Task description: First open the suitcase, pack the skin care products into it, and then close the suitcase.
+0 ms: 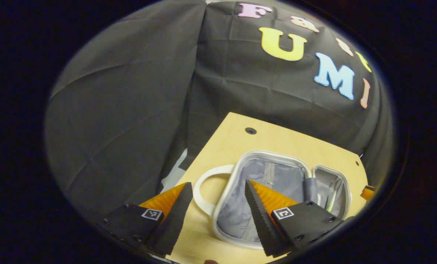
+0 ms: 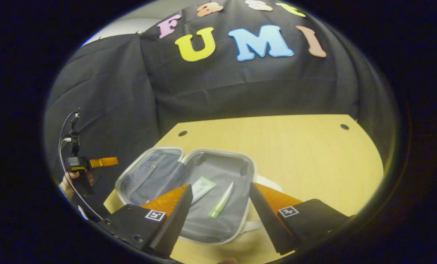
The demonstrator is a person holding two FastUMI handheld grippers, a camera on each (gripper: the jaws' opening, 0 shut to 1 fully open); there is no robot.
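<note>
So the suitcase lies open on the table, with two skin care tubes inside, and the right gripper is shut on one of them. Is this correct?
Not quite. The right gripper holds nothing: in the right gripper view its jaws stand open above the suitcase. The rest is correct: the suitcase lies open on the table, with two skin care tubes inside, one white-and-green and one pale green.

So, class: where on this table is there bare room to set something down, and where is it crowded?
Free: the broad stretch of table right of the open suitcase, and the strip behind it up to the wall. Crowded: the right-hand suitcase half, which holds two tubes, and the near edge, where the right gripper hovers.
</note>
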